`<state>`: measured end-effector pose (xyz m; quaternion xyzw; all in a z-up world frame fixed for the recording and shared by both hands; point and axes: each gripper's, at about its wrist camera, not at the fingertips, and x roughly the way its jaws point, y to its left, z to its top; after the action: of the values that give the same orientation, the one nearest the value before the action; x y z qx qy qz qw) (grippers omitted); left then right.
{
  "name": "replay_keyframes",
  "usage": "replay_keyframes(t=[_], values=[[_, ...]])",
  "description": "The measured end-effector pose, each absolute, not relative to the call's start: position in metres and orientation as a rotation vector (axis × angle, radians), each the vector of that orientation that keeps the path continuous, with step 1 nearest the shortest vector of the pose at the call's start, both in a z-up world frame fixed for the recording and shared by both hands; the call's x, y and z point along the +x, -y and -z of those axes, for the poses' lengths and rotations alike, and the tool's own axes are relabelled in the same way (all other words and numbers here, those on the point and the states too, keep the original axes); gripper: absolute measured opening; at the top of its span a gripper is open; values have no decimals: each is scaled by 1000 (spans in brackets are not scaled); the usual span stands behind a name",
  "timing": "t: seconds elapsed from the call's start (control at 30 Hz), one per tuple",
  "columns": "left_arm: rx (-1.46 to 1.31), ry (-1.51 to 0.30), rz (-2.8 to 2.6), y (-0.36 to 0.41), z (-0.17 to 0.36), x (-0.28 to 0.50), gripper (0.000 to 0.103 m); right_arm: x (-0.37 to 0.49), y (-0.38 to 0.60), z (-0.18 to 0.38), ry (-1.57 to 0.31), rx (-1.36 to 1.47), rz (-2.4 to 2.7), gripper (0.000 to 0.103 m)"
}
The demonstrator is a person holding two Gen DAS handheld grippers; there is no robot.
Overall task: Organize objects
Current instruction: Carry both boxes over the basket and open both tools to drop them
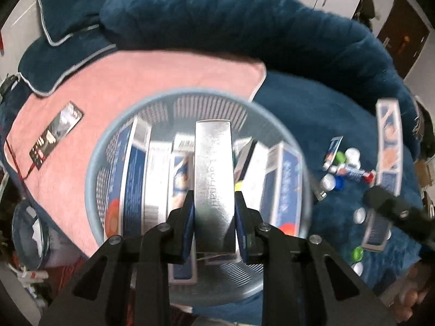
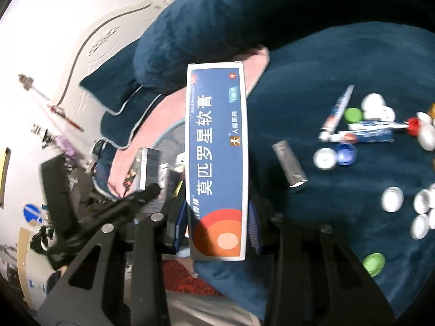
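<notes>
**Over the basket, both claws loaded**

Above the round blue basket (image 1: 108, 152) on the bed, the left claw (image 1: 214, 206) clamps a silver box (image 1: 214, 168) over the cartons standing inside. The right claw (image 2: 217, 217) grips a blue ointment box (image 2: 217, 149) beside it. Tubes and bottle caps (image 2: 391, 198) lie scattered on the dark blue blanket (image 2: 339, 54).

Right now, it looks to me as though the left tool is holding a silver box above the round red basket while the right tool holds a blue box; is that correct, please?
Almost. The basket is pale blue, not red, as the left wrist view shows. The rest stands: the left tool grips the silver box above it, and the right tool holds the blue box.
</notes>
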<state>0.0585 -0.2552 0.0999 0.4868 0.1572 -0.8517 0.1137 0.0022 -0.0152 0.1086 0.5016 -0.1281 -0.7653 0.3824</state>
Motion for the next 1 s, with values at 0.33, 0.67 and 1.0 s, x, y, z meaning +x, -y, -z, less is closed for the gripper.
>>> replay_keyframes(t=[0.33,0.67,1.0], values=[[1359,-498,2515,267,-108,76,76,8,59,-114,302,1272,1878,38],[1251,-556,2440,293,-111,93,86,8,81,-110,284,1206,1842,81],[1279,-506,2431,279,-108,91,87,-4,48,-98,211,1296,1968,103]])
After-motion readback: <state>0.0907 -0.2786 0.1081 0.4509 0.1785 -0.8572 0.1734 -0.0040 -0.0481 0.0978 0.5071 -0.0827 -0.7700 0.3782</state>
